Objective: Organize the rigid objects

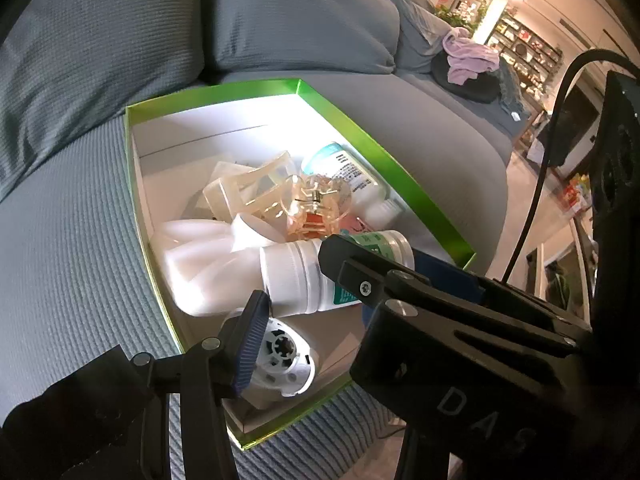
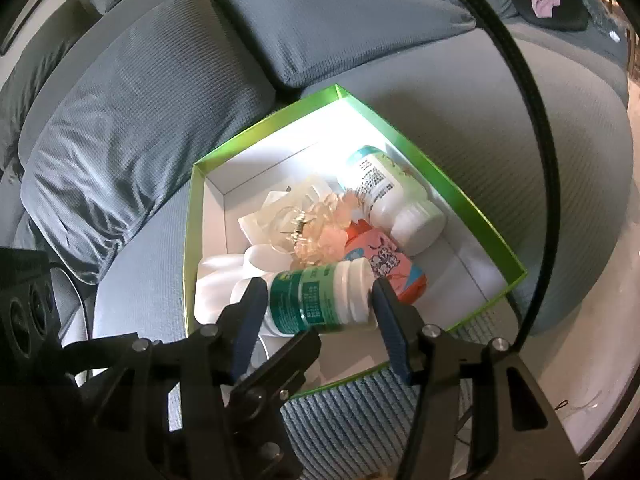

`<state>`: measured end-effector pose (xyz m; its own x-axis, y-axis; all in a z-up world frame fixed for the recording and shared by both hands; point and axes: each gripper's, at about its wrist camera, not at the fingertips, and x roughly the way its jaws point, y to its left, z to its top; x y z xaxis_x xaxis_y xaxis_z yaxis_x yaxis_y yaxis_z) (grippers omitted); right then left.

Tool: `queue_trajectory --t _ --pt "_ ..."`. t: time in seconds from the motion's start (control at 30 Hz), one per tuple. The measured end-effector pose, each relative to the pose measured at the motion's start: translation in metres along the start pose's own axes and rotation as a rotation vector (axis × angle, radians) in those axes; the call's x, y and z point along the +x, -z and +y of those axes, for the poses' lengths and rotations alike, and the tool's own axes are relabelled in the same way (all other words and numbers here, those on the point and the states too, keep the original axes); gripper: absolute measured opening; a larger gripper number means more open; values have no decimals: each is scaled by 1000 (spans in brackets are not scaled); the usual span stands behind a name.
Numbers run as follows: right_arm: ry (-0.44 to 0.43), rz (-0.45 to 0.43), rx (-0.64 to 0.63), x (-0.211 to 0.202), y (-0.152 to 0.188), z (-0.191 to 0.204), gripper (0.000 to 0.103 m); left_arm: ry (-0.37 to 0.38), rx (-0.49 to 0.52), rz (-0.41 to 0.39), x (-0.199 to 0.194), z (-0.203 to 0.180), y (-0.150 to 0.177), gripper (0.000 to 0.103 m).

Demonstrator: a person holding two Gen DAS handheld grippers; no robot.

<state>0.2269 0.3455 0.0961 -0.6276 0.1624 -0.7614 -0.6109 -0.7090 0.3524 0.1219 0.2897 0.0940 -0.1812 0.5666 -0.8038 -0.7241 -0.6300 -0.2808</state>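
A green-rimmed white box sits on a grey sofa and holds several rigid items. My right gripper is shut on a green-labelled white bottle, held sideways just above the box's near part; the same bottle shows in the left wrist view. Deeper in the box lie a second white bottle, clear hair clips, a pink-orange packet and a white plastic piece. My left gripper is open over the box's near corner, with a round white part between its fingers, untouched.
The box rim stands on the sofa seat, with back cushions behind. Purple clothes on a black cushion lie farther along the sofa. A black cable arcs across the right wrist view. Shelves stand in the room beyond.
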Motion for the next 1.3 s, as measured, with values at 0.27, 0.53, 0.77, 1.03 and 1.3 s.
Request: queue_trajectory --t 0.27,0.53,0.77,1.03,1.3 --pt "15 -17 22 -10 2 -4 64 12 34 -4 -12 -12 1 49" --pt "40 -91 30 -39 -3 -5 66 -42 78 -80 -42 -28 -2 75" --pt "63 -169 14 -68 -7 3 81 -53 63 -139 -65 -26 -7 81" --pt "77 -257 11 -101 -5 12 93 -80 62 -193 -87 -25 -6 82" --pt "105 -301 -9 -120 -3 20 97 -126 68 -237 -105 -28 -3 99"
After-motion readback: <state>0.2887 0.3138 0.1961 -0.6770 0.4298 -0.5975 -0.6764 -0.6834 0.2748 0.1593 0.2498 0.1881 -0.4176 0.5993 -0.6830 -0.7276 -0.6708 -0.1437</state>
